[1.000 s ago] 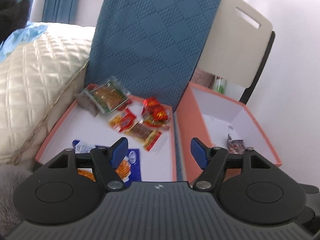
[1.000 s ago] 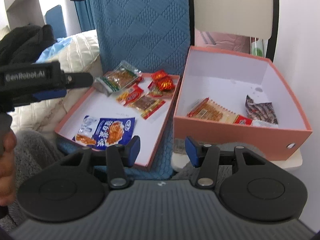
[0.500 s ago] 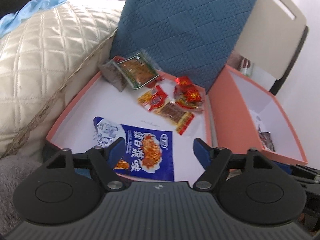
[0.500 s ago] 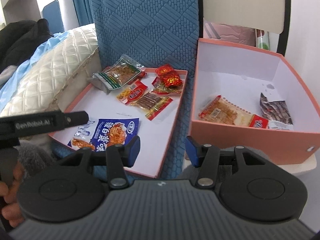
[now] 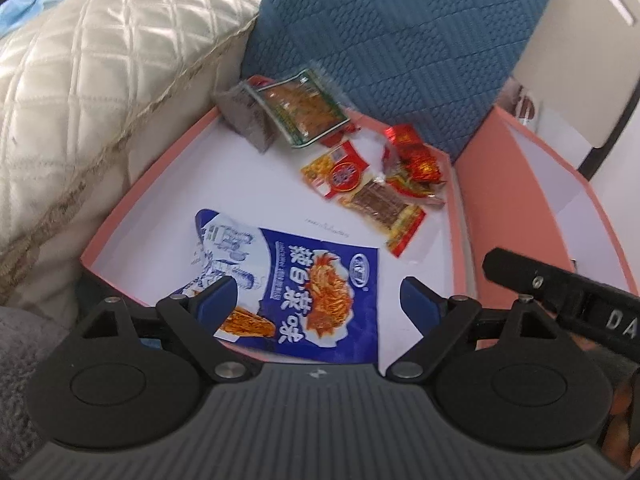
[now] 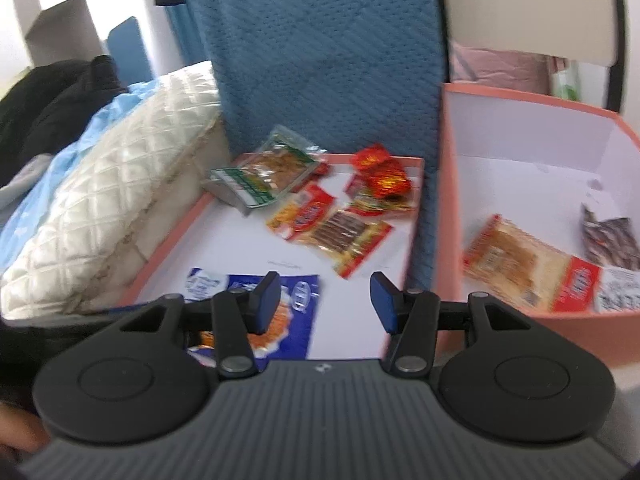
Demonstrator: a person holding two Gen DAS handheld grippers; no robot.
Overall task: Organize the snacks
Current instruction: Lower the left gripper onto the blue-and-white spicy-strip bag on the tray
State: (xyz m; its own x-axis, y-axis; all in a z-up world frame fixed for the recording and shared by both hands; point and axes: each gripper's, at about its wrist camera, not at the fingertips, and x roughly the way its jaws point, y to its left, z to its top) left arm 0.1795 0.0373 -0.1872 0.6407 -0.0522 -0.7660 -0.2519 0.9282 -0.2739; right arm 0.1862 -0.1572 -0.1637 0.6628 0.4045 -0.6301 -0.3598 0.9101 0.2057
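Snacks lie mostly in a shallow pink tray [image 5: 132,204], and in the left wrist view the nearest is a blue noodle packet [image 5: 308,292] lying flat at the tray's near edge. It looks light, thin and crinkly, with slick film that could slide under a pad, so I judge a pinch across one sealed edge safer than pressing on the middle. Its large white Chinese characters are too blurred for me to read. The left gripper [image 5: 316,300] has just been opening its jaws; they stand wide above the packet, clamping nothing. On the black bar at the right only the letters "DA" show. In the right wrist view the right gripper [image 6: 324,300] hangs about half open and empty over the same tray. Beside it stands a deeper pink box [image 6: 516,98] holding an orange cracker pack [image 6: 520,268] and a dark wrapper [image 6: 612,240], their print unreadable.
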